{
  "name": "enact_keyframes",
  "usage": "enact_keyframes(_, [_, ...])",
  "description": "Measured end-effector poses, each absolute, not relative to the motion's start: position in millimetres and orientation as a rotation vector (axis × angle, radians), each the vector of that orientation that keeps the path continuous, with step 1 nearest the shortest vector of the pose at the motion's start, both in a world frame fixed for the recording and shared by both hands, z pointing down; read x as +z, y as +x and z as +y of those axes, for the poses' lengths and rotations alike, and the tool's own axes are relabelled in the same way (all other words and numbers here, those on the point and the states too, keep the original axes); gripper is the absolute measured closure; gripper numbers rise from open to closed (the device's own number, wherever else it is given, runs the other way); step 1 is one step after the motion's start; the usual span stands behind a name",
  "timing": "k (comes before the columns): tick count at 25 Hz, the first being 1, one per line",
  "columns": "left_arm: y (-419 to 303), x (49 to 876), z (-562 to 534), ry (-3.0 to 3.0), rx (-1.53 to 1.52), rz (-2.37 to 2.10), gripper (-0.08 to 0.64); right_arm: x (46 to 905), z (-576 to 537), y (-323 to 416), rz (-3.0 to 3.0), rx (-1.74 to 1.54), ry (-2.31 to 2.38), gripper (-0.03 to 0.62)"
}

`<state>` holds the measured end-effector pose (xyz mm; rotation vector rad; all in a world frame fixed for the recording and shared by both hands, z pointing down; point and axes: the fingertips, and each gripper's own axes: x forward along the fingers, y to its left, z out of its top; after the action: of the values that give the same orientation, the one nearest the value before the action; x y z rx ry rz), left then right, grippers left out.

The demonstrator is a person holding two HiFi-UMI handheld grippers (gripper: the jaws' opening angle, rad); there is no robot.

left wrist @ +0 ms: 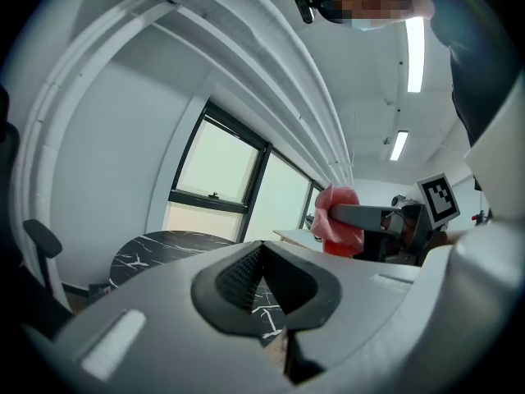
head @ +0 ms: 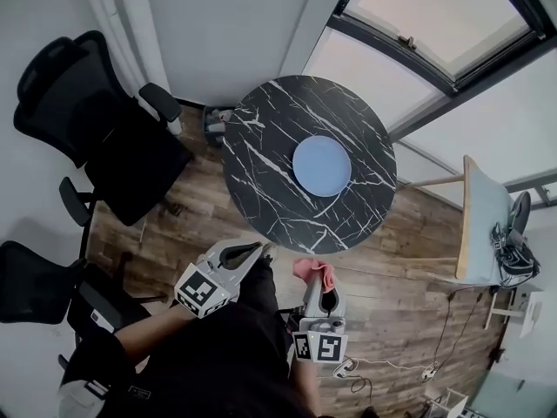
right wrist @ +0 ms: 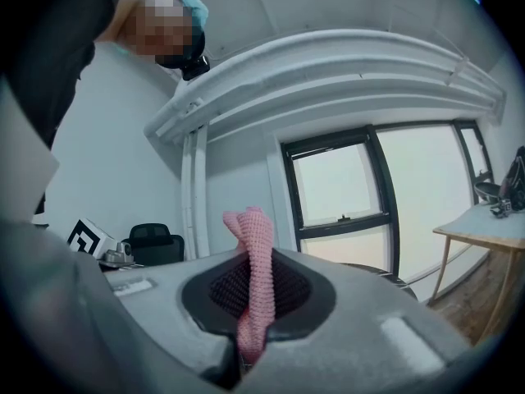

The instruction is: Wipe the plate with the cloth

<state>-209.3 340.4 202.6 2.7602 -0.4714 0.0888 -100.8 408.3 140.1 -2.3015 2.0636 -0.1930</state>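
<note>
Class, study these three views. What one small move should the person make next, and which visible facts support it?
Probably carry the right gripper forward over the table toward the blue plate. Its jaws are clamped on the pink cloth, so the grip is ready, but both grippers are short of the table's near edge. The plate lies bare near the middle. The left gripper is shut and empty.

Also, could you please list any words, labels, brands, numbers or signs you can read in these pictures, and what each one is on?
No words, numbers or brand names can be read in any view.
Left cube and right cube: black-and-white square markers, patterns only, no letters.
Plate, cloth and table: no print visible.
</note>
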Motion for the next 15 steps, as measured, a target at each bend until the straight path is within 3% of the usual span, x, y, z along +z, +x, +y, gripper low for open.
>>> enact_keyframes(15, [-75,200,244,2.712,0.112,-0.651,0.558,123,307,55,2.141,-0.178,-2.095,0.578])
